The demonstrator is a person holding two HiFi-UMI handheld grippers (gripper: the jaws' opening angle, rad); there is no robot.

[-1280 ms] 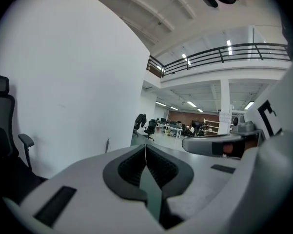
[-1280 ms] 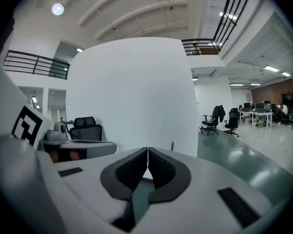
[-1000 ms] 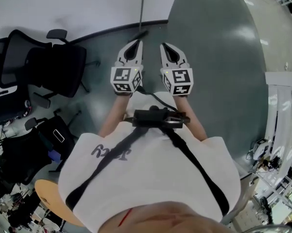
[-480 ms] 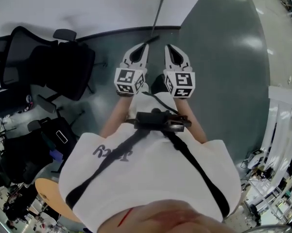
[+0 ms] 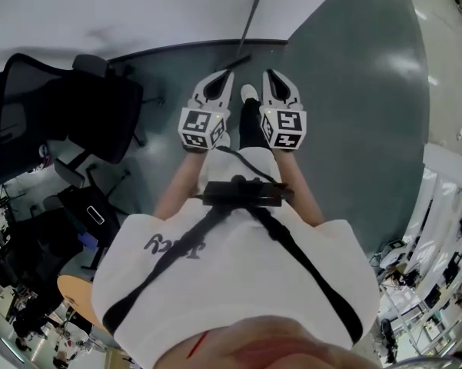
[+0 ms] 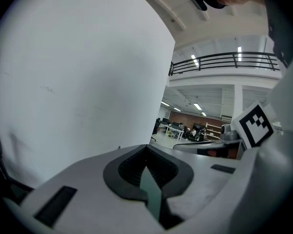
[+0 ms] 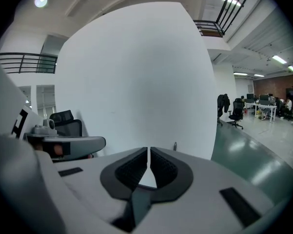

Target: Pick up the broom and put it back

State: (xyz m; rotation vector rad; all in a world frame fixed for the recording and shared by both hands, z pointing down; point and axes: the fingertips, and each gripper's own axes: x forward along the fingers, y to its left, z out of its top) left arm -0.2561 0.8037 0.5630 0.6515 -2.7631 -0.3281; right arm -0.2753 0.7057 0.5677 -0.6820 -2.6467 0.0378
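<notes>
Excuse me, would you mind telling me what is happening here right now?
A person holds the left tongs and right tongs out toward a white wall, both shut and empty. The broom leans against that wall just ahead, not yet picked up. A black office chair stands to the left.

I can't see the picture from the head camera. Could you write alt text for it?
Seen from above, a person in a white T-shirt holds out two tools, the left tool and the right tool, both shut and empty, toward a broom leaning against a white wall. A black office chair stands at the left on the grey-green floor.
</notes>
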